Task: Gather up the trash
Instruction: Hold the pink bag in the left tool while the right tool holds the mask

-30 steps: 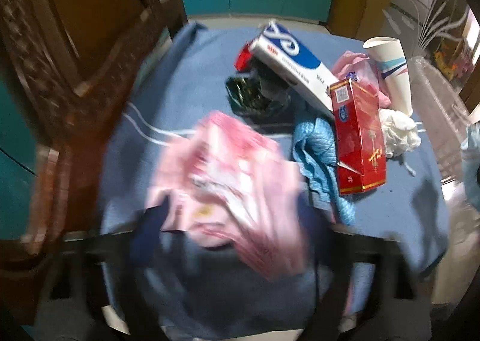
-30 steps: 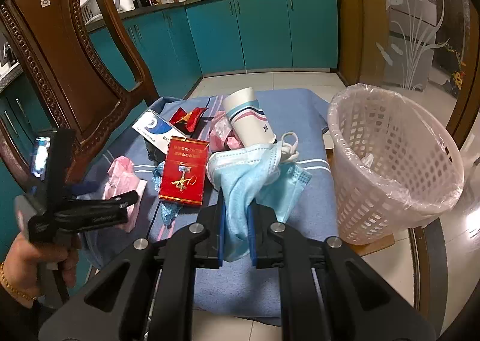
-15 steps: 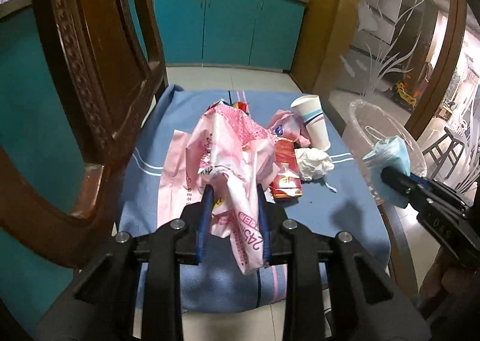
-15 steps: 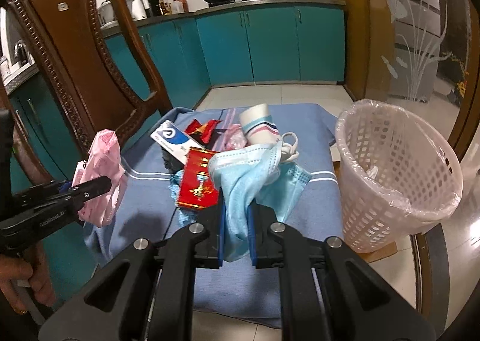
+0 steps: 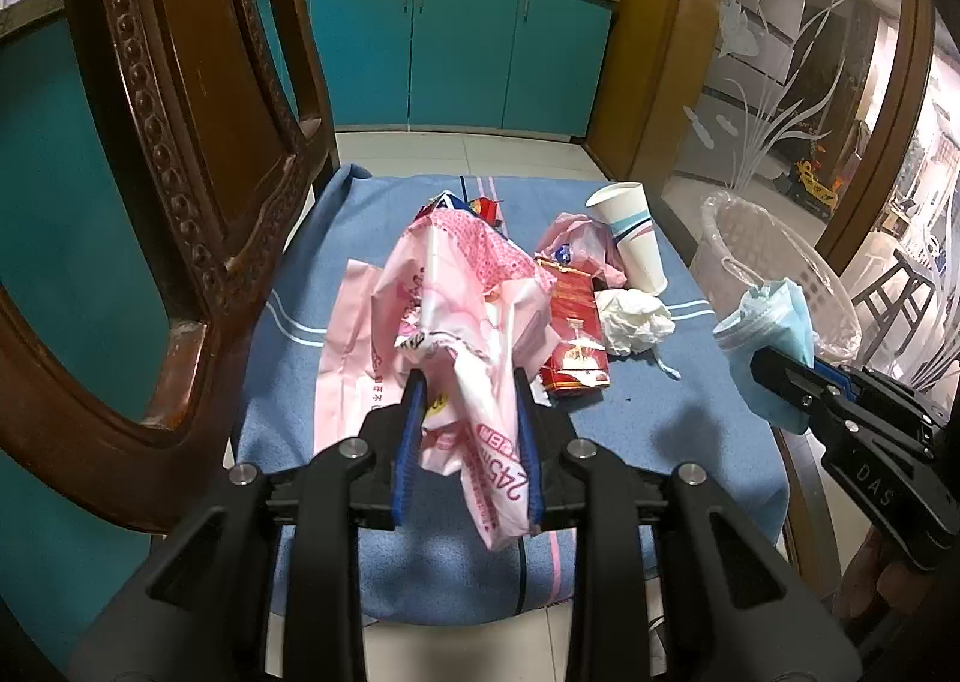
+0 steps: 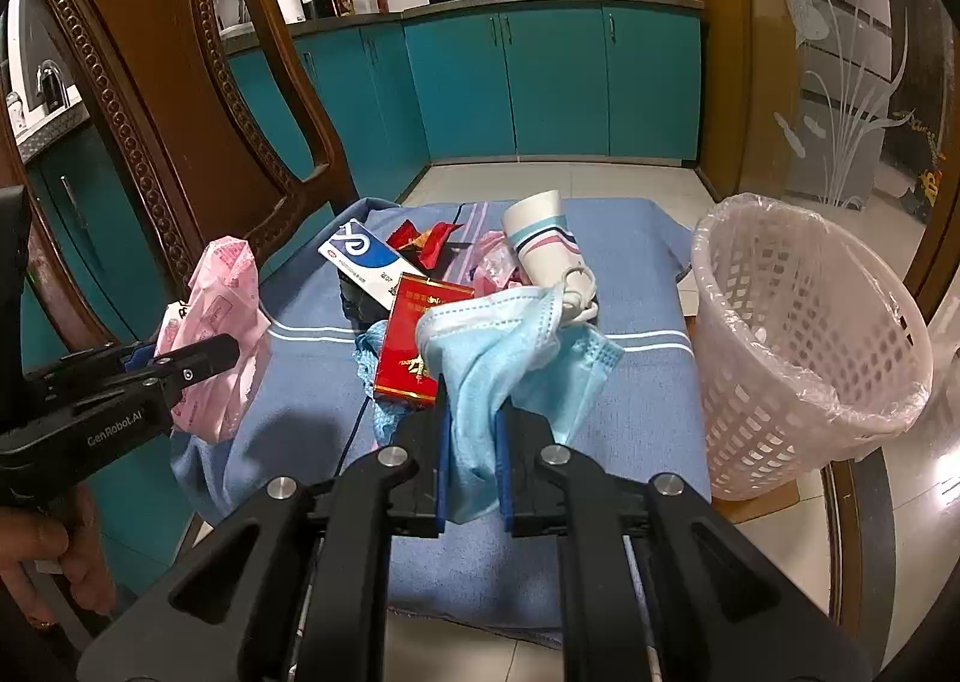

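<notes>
My left gripper (image 5: 465, 394) is shut on a pink plastic bag (image 5: 462, 310) and holds it above the blue cloth; the gripper and bag also show in the right wrist view (image 6: 210, 322). My right gripper (image 6: 471, 412) is shut on a blue face mask (image 6: 498, 346), also seen in the left wrist view (image 5: 774, 322), held up near the white lined waste basket (image 6: 804, 334). On the cloth lie a red carton (image 6: 417, 346), a blue-white box (image 6: 366, 259), a paper cup (image 6: 543, 244), a red wrapper (image 6: 426, 241) and a white tissue (image 5: 633, 319).
The trash lies on a blue cloth (image 6: 636, 382) over a low seat. A carved wooden chair back (image 6: 174, 100) stands at the left. The basket (image 5: 774, 256) stands off the cloth's right edge. Teal cabinets (image 6: 540, 82) line the far wall.
My left gripper has lifted the pink bag off the cloth and drawn back. My right gripper keeps the mask raised and has pulled back a little.
</notes>
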The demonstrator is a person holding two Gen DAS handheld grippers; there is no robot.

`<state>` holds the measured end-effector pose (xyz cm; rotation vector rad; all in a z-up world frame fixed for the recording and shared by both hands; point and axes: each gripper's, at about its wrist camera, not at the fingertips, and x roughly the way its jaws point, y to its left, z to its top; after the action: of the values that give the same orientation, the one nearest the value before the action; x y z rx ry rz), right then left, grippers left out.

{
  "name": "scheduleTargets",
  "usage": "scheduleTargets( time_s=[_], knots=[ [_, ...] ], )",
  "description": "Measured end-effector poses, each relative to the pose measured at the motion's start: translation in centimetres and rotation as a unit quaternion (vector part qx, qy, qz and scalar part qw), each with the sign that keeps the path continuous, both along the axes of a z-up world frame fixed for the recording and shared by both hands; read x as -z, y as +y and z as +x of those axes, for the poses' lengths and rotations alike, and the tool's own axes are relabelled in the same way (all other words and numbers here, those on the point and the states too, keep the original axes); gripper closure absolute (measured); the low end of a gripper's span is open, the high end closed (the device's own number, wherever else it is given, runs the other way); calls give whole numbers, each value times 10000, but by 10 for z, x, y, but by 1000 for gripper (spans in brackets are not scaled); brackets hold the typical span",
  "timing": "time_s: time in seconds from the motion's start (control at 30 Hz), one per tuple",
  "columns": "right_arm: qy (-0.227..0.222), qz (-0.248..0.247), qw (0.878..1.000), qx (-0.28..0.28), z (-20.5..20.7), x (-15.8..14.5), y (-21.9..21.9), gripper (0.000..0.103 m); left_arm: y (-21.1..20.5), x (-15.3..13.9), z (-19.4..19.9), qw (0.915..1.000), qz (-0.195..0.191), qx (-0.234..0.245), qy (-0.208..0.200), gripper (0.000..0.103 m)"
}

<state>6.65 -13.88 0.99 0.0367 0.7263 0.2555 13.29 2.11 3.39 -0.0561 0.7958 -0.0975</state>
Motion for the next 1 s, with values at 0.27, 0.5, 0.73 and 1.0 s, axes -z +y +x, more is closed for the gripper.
scheduleTargets(
  time_s=[0.27,0.5,0.73,1.0],
  knots=[
    [13,-7,10000,1,0,1,0,90,0,0,0,10000,6,9,6,73],
    [21,-13,10000,-6,-1,0,0,90,0,2,0,10000,10,11,26,73],
    [25,-14,10000,-1,0,0,0,90,0,2,1,10000,16,15,32,72],
    [24,-15,10000,-4,0,1,0,90,0,3,1,10000,23,13,36,72]
  ],
)
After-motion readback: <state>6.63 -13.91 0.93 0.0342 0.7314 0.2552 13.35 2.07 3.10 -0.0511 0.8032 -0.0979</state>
